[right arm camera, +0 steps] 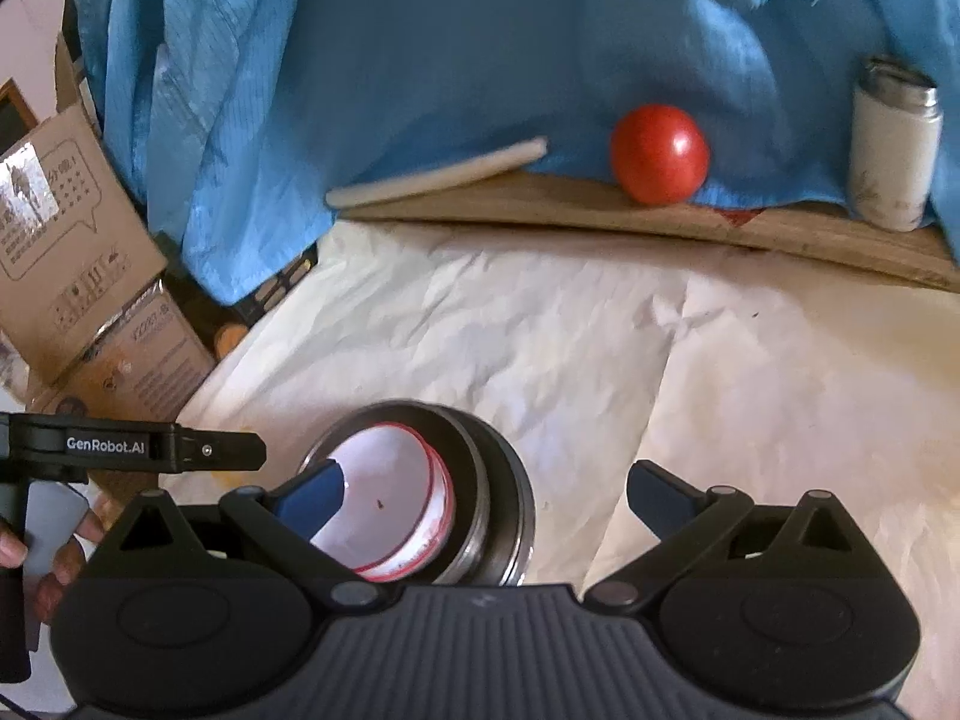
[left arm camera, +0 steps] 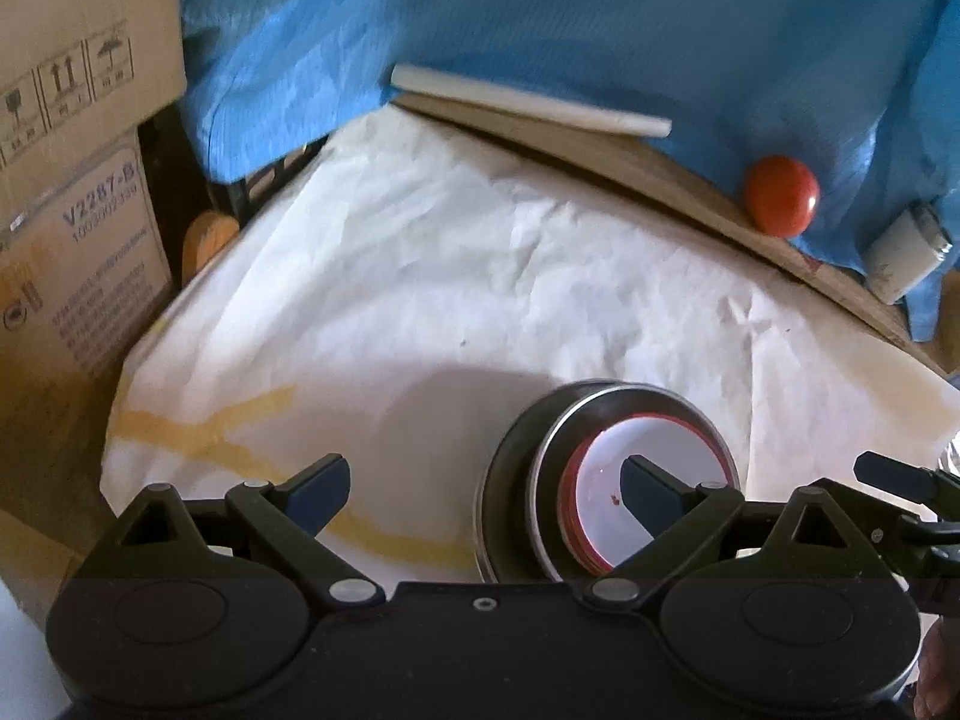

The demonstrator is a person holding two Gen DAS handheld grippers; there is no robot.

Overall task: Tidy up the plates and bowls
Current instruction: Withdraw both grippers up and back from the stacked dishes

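A nested stack of bowls [left arm camera: 516,456] stands on the white paper: a dark outer bowl, a steel one inside it, and white red-rimmed bowls [left arm camera: 660,444] innermost. My left gripper [left arm camera: 486,489] is open wide; its right fingertip hangs over the white bowl and the left one over bare paper, with neither pad pressing on anything. In the right wrist view the same stack [right arm camera: 492,480] lies low and left. My right gripper [right arm camera: 486,492] is also open, its left fingertip over the white bowl [right arm camera: 390,480] and its right one off to the side of the stack.
A red tomato [right arm camera: 660,153], a white flask [right arm camera: 894,150] and a white stick [right arm camera: 438,177] sit on a wooden board [right arm camera: 600,213] at the back, against blue cloth [right arm camera: 450,48]. Cardboard boxes [left arm camera: 72,180] stand on the left. Wrinkled white paper [left arm camera: 450,276] covers the table.
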